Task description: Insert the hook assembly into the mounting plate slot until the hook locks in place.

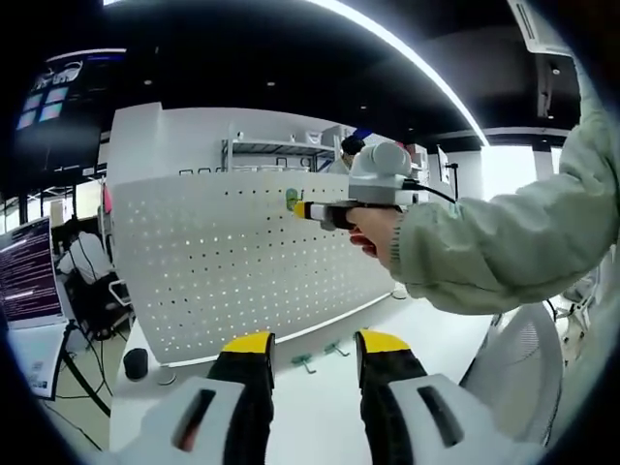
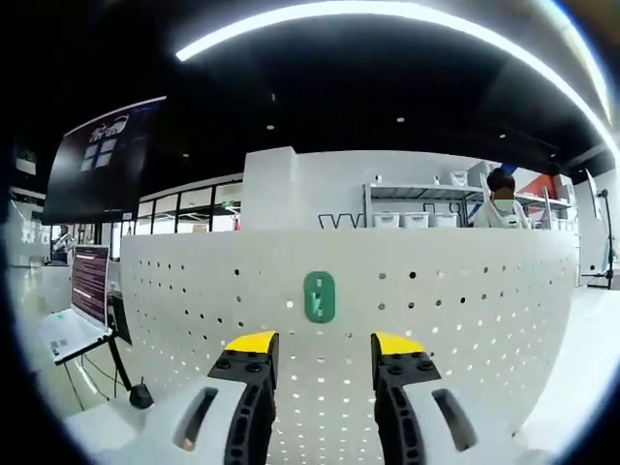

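Left gripper view looks over a white table (image 1: 320, 407) toward an upright white pegboard (image 1: 223, 271). Its own left gripper (image 1: 312, 341) has yellow-tipped jaws spread apart, holding nothing. Two small green hooks (image 1: 320, 356) lie on the table at the board's foot. From the right, a sleeved hand (image 1: 376, 232) holds the right gripper (image 1: 302, 208) near the board's upper edge, beside a green hook piece (image 1: 292, 199) (contact not clear). Right gripper view: the right gripper's (image 2: 322, 341) jaws stand wide, empty, just below the green hook piece (image 2: 320, 296) mounted on the pegboard (image 2: 465, 291).
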A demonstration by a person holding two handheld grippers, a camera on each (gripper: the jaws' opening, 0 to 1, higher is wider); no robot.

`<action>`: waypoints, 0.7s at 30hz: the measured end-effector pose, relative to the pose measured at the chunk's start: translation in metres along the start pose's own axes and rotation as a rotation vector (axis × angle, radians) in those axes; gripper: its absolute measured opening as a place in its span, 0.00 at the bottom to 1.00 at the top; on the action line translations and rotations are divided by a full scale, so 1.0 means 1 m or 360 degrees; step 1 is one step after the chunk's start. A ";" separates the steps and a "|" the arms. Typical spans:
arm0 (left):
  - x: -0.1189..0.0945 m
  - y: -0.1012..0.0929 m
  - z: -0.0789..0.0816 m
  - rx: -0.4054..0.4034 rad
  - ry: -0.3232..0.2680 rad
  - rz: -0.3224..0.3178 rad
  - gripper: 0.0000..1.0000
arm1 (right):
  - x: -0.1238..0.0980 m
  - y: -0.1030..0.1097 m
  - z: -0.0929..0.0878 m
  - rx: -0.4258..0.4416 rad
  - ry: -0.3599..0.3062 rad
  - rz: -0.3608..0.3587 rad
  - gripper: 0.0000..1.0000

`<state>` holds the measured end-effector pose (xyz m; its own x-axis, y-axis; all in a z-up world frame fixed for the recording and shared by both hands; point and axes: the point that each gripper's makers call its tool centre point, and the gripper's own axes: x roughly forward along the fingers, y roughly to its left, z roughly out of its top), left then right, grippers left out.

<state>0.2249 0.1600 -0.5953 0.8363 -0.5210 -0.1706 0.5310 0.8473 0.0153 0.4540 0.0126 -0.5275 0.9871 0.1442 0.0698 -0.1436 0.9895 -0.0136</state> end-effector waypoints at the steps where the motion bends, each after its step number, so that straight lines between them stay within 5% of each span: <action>1: -0.001 -0.001 0.001 0.0001 -0.0004 0.0002 0.35 | -0.003 -0.001 -0.001 -0.0007 0.0005 0.0004 0.37; 21: -0.003 -0.025 0.011 -0.0018 -0.0059 0.0037 0.35 | -0.061 -0.017 -0.032 -0.0119 0.0149 0.0129 0.39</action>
<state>0.2108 0.1395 -0.5848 0.8530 -0.5043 -0.1340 0.5098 0.8602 0.0078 0.3985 -0.0134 -0.5636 0.9752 0.2194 -0.0280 -0.2211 0.9711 -0.0897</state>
